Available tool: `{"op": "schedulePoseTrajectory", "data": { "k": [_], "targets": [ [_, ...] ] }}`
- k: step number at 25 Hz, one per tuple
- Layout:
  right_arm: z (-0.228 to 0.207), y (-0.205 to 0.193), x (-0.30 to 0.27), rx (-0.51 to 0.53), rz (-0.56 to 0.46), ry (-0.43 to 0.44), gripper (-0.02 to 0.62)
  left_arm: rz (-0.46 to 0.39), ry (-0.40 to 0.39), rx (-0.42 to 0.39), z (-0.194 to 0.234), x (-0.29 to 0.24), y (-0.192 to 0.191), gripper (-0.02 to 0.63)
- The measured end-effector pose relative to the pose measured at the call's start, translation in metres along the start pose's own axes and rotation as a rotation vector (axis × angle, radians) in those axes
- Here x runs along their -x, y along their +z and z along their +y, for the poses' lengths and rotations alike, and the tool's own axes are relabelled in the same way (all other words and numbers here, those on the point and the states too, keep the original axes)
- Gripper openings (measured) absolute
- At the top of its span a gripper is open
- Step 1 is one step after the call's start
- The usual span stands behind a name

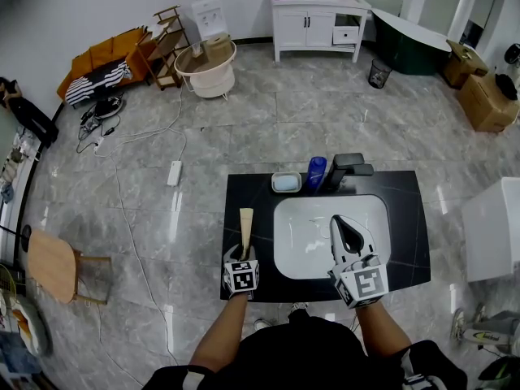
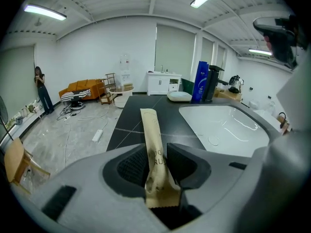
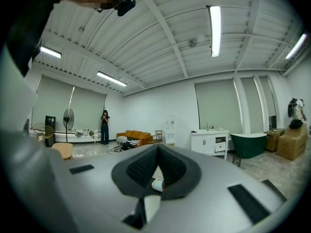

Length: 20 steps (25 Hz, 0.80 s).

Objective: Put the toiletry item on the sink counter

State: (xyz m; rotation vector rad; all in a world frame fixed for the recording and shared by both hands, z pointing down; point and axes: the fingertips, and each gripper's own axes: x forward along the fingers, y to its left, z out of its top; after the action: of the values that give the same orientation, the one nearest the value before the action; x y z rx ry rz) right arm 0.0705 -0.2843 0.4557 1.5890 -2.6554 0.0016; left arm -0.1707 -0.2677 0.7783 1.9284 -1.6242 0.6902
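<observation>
The toiletry item is a long tan paper packet [image 1: 245, 222] lying on the black sink counter [image 1: 244, 192], left of the white basin [image 1: 309, 238]. In the left gripper view the packet [image 2: 153, 130] stretches away along the counter, its crumpled near end between the jaws of my left gripper [image 2: 156, 163]. The pads stand beside it without squeezing it, so that gripper is open. My left gripper [image 1: 243, 252] sits at the counter's front left edge. My right gripper [image 1: 336, 220] hovers over the basin, shut and empty; its own view points up at the room, its jaw tips [image 3: 156, 171] meeting.
At the counter's back stand a white soap dish [image 1: 286, 183], a blue bottle [image 1: 315, 173] and a black faucet [image 1: 345, 169]. Beyond, the grey tiled floor carries a power strip with cables [image 1: 174, 173], a wooden stool [image 1: 53, 265] and a white vanity [image 1: 317, 19].
</observation>
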Motion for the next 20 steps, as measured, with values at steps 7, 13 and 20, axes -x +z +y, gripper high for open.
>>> {"op": "schedulePoseTrajectory", "data": {
  "k": [7, 13, 20],
  "targets": [
    [0.004, 0.006, 0.003, 0.001, -0.012, 0.005, 0.005, -0.117, 0.004, -0.011, -0.001, 0.031, 0.041, 0.225],
    [0.013, 0.010, 0.004, 0.001, -0.024, 0.017, 0.005, -0.305, 0.007, 0.029, 0.002, 0.080, 0.105, 0.224],
    [0.027, 0.013, 0.003, 0.005, -0.037, 0.042, 0.005, -0.540, 0.002, 0.024, -0.001, 0.155, 0.182, 0.198]
  ]
}}
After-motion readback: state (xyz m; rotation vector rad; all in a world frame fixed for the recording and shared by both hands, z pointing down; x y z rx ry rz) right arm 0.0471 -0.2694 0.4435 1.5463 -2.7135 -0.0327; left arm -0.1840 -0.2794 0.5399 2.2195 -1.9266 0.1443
